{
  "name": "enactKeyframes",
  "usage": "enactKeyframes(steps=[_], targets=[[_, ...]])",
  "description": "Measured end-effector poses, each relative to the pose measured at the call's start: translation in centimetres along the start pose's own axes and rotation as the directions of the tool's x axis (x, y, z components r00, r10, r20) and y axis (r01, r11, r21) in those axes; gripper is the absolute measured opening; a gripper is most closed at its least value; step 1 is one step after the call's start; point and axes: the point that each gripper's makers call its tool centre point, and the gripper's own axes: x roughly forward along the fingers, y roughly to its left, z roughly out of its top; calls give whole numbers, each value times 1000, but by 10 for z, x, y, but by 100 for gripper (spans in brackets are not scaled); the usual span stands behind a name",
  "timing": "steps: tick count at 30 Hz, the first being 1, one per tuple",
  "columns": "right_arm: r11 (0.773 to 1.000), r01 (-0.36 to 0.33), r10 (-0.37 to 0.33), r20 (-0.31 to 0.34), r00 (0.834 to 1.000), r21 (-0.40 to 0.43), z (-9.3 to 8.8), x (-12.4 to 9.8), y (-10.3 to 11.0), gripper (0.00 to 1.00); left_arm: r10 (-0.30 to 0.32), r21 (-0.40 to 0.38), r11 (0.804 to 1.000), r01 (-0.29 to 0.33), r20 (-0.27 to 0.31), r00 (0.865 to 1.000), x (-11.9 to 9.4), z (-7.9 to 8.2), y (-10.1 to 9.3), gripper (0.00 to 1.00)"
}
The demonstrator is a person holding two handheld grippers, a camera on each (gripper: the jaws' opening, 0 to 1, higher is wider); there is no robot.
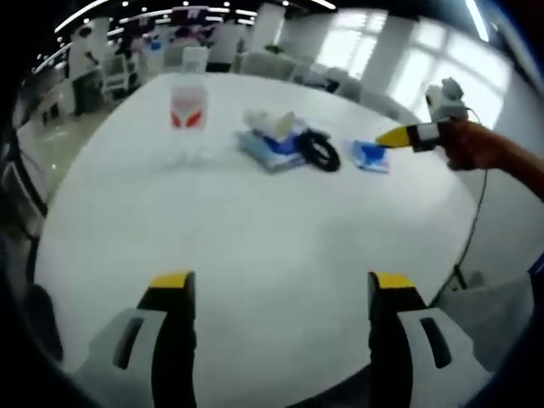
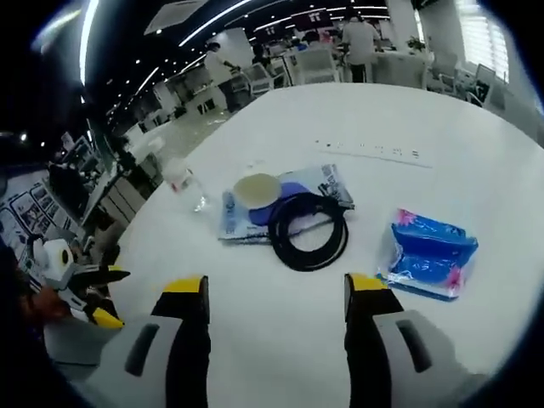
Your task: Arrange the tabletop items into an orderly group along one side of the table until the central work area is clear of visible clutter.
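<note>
Left gripper (image 1: 280, 293) low over bare near part of round white table (image 1: 255, 246), yellow-tipped jaws wide apart, nothing between. Right gripper (image 2: 276, 293) jaws also spread, empty, above table. Ahead in right gripper view: coiled black cable (image 2: 308, 229) overlapping flat blue-and-white packet (image 2: 327, 183); blue plastic tissue pack (image 2: 427, 253) just beside; clear plastic bottle (image 2: 181, 183) near far edge.

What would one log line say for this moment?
left tool: open, empty | right tool: open, facing black cable coil | blue packet: right of coil | bottle: upright
</note>
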Motion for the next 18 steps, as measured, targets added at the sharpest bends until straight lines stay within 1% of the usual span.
enactKeyframes(steps=[4,9,12,13,15,18], targets=[[1000,-6,6,-7,1000,-9,6,16,-5,63,3,-7,1000,-3,-7,1000,1,-2,2,81],[1000,-18,17,-25,1000,-17,7,35,-7,61,6,-14,1000,-6,-15,1000,1,-4,2,80],[998,-32,29,-62,998,-49,2,51,-9,60,7,-14,1000,-7,-22,1000,2,-6,3,80],[997,-41,36,-77,996,-72,0,56,-9,59,6,-12,1000,-7,-22,1000,2,-6,3,80],[993,-49,41,-82,996,-105,0,64,-9,58,6,-8,1000,-6,-24,1000,3,-6,1,80],[991,-56,43,-104,994,-118,-3,78,-11,56,3,2,1000,-3,-30,1000,3,-8,0,80]])
